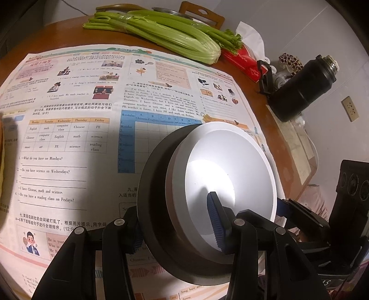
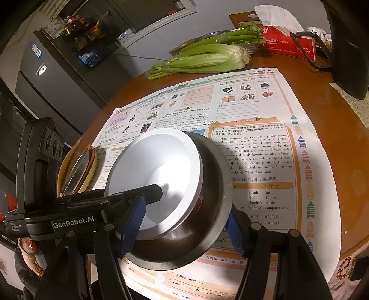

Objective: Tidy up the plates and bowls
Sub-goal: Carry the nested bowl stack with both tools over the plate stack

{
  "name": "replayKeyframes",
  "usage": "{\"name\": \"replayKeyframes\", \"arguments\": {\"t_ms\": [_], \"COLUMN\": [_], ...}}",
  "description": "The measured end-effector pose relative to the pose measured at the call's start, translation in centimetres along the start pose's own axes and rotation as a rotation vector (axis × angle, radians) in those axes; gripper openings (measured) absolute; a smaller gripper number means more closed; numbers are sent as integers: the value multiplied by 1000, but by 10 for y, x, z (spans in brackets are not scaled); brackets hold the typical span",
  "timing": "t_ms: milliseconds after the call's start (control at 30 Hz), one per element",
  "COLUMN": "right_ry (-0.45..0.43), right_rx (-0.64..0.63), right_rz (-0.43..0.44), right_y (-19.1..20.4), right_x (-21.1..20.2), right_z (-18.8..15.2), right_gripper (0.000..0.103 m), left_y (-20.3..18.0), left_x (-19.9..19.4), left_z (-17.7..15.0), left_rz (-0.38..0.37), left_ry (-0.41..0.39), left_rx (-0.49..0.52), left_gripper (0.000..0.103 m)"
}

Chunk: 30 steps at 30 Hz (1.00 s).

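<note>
A white bowl [image 1: 226,175] is nested inside a dark metal bowl [image 1: 152,184], and both are held tilted above the paper-covered table. My left gripper [image 1: 177,228] is shut on the near rims of the nested bowls, with one blue finger [image 1: 216,219] inside the white bowl. My right gripper [image 2: 182,223] is shut on the same bowls [image 2: 159,175] from the other side, with the dark bowl's rim [image 2: 207,242] between its blue pads. A stack of plates [image 2: 78,168] stands on edge at the left in the right wrist view.
A large printed worksheet [image 1: 69,138] covers the round brown table [image 2: 334,115]. Celery [image 1: 161,32], a red tissue box [image 2: 288,43], a black flask [image 1: 304,87] and a wooden board [image 1: 203,13] sit along the far side. A fridge [image 2: 46,76] stands beyond the table.
</note>
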State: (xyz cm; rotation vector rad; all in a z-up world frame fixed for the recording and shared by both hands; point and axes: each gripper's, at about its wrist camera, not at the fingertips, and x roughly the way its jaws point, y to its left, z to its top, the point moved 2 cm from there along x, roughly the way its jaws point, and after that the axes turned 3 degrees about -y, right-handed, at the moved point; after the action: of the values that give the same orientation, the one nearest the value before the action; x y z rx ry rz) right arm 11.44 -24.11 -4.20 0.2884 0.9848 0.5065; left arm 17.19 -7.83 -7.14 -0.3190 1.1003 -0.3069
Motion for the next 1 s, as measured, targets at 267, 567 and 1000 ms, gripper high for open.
{"name": "replayKeyframes", "arguments": {"t_ms": [267,567,1000], "right_ry": [-9,-35,-50], "right_rx": [-18,-72,-171], "right_rz": [-5,3,39], "right_y": [3,24,79], "right_x": [-3,-13,-18], "right_z": [1,7,26], "right_gripper": [67,67,67], "left_y": [1,4,28], "left_x": [-6,-36,-95], "left_z": [-2,0,1], "left_rz": [-3,5,31], "left_ry": [-7,-63,-179], "left_rx": [-1,-10,-51], "left_gripper": [49,49,49]}}
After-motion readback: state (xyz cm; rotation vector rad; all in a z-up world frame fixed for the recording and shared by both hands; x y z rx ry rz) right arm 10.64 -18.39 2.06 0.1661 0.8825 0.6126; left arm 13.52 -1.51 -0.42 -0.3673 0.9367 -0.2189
